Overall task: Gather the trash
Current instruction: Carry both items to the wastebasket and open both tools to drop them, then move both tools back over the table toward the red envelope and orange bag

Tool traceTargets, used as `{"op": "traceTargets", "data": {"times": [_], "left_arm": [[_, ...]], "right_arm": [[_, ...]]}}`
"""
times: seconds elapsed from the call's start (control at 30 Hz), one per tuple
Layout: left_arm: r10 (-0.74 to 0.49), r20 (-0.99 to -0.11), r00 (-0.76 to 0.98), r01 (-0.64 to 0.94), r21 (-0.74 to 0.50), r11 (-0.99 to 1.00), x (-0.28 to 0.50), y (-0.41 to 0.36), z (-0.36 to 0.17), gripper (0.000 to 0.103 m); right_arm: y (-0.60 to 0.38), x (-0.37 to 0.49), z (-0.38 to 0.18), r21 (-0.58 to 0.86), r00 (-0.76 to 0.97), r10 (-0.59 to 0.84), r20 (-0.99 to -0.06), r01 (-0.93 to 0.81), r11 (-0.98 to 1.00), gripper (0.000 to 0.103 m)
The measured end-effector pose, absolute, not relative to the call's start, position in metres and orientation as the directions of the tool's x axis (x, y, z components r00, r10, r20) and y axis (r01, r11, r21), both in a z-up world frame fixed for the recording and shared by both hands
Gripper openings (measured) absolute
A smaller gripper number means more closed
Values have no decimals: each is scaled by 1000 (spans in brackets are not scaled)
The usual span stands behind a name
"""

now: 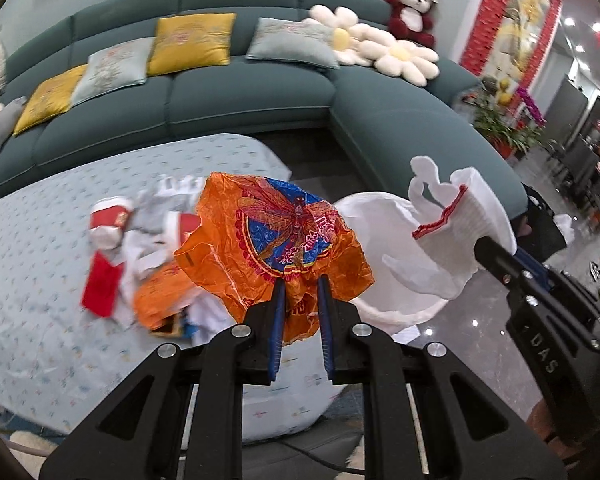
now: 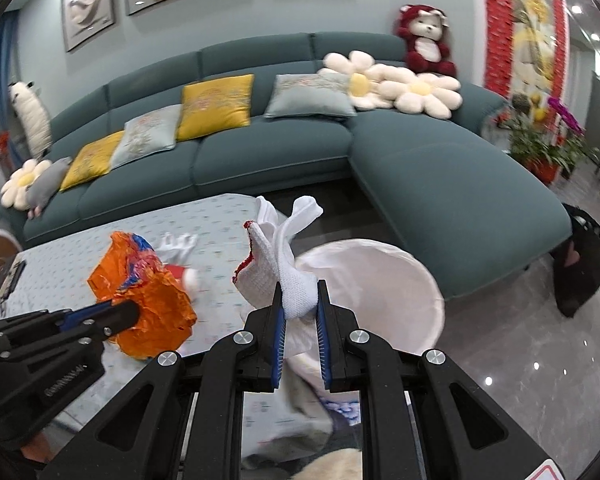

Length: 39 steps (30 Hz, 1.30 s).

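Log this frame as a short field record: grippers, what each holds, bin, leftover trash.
left gripper: shut on orange foil wrapper, lifted above table
right gripper: shut on white knit glove, red-trimmed cuff
bin: white bin on floor beside table, open
table: light blue patterned cloth
leftover trash: pile of red and white paper scraps, another orange wrapper
background: teal sofa

left claw (image 1: pixel 301 285) gripping orange wrapper (image 1: pixel 276 236)

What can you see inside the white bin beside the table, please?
Only bare white lining shows in the white bin. The white glove in the right gripper covers its near part, and its bottom is out of sight.
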<state>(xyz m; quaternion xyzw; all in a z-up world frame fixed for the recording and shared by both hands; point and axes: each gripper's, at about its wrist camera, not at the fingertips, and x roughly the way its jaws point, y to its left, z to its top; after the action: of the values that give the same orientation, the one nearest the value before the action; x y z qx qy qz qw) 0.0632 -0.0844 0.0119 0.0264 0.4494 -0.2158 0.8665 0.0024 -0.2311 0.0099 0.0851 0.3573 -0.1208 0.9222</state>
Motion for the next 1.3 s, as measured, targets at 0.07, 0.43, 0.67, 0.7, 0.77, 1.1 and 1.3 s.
{"op": "traceTargets", "data": {"times": [0.07,0.43,0.67,0.7,0.77,1.1,1.3], "left_arm": [[-367,-790,490,414,-159,896,67,-97,10,16],[-427,-802,419,496,-191,847,87,-167,-11,16],[-447,-806,388,518,-210,829,98,-192,-23,22],[-449,-807,384,519,-214,828,99,-193,-23,26],[-447,-806,387,515,-213,830,101,-192,-24,33],[-433,-799,417,474,-215,854,106,-179,-20,40],[-421,-786,453,443,-211,871,106,-160,-11,48]], "right_arm": [[-246,3,3,76,704,-178,-688,313,947,13],[-306,12,-32,83,644,-235,-728,424,902,13],[-322,25,-45,78,621,-252,-742,453,888,17],[-323,26,-46,76,621,-256,-741,456,887,18],[-323,30,-47,81,621,-248,-743,451,889,20],[-314,39,-35,60,637,-265,-724,441,895,37],[-299,36,-23,48,651,-266,-711,423,905,42]]}}
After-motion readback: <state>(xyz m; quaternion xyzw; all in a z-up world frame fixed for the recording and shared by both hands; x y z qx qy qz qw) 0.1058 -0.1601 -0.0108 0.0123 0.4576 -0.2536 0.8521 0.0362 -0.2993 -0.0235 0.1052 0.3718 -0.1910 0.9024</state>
